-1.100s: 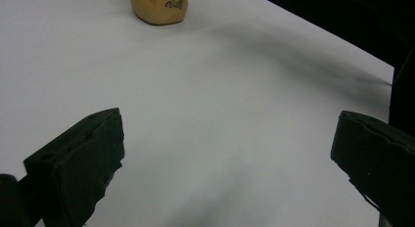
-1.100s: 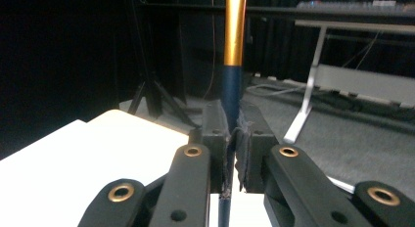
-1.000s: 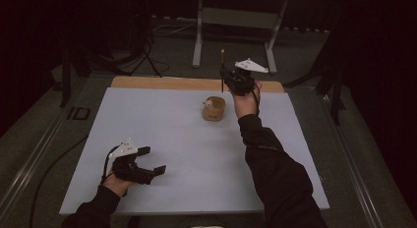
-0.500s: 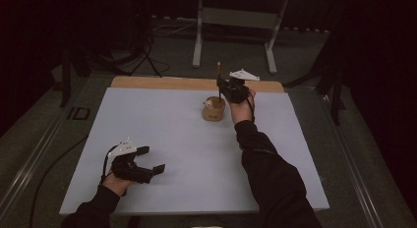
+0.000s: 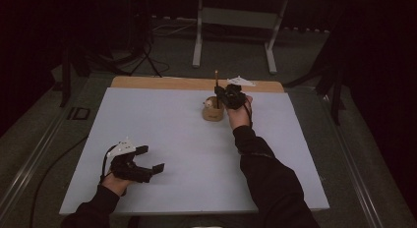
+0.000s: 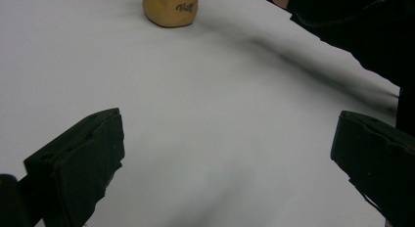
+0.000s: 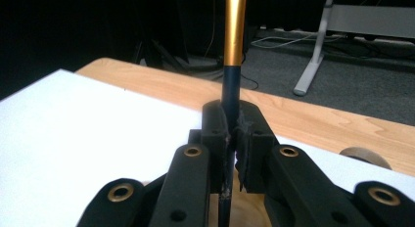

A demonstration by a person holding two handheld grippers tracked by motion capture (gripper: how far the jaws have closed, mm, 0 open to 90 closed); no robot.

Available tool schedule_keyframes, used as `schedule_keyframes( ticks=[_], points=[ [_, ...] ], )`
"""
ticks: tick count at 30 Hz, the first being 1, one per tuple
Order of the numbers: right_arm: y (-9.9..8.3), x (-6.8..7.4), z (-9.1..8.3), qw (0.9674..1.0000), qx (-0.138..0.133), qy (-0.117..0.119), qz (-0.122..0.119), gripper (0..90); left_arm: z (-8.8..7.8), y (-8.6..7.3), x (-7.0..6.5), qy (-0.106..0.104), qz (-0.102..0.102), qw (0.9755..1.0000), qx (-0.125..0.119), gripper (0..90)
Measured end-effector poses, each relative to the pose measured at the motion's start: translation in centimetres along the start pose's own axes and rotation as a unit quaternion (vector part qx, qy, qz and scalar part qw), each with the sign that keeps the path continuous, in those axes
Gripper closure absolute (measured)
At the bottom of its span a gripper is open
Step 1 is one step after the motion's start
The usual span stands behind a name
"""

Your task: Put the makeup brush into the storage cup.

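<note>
Right gripper view: fingers (image 7: 234, 139) clamp pen (image 7: 234, 36).

Our count at the table

We count two grippers, left (image 5: 152, 159) and right (image 5: 223, 94), one pen (image 7: 233, 46), one wooden cup (image 5: 212, 111).

Dim room, dark at every side. White board (image 5: 162, 134) laid over a wooden table (image 5: 162, 82), bare wood showing as a strip along the far edge. Grey carpeted floor (image 5: 236, 51) beyond. Pale metal frame stand (image 5: 199, 39) behind the far edge, two legs down to flat feet. Dark tripod legs (image 5: 142, 56) and loose cables (image 5: 172, 29) off the far left corner.
</note>
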State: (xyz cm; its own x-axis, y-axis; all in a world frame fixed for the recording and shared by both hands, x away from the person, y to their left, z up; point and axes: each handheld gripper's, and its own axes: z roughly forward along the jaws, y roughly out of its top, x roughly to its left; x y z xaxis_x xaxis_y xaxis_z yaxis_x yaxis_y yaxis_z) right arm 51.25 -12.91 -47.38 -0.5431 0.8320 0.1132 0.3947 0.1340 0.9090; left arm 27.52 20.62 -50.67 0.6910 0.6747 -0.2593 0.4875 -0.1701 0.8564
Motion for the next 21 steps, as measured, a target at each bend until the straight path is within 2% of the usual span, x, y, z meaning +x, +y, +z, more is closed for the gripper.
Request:
schedule_keyframes(
  ticks=[4, 9, 14, 21],
  points=[
    [-0.4, 0.1, 0.1, 0.9999, 0.01, 0.005, 0.005, 83.4, 0.0, 0.0, 0.0, -0.001, -0.001, 1.0, 0.001, 0.1],
    [-1.0, 0.1, 0.2, 0.9999, 0.016, -0.005, -0.002, 83.4, 0.0, 0.0, 0.1, -0.002, -0.002, 1.0, 0.0, 0.1],
    [-1.6, 0.1, 0.2, 0.9997, 0.024, -0.004, 0.005, 83.4, 0.0, 0.0, 0.1, 0.0, -0.001, 1.0, 0.002, 0.1],
    [-2.1, 0.1, 0.2, 0.9995, 0.03, -0.003, -0.001, 81.7, 0.0, 0.0, 0.1, 0.0, -0.003, 1.0, 0.002, 0.1]
  ],
)
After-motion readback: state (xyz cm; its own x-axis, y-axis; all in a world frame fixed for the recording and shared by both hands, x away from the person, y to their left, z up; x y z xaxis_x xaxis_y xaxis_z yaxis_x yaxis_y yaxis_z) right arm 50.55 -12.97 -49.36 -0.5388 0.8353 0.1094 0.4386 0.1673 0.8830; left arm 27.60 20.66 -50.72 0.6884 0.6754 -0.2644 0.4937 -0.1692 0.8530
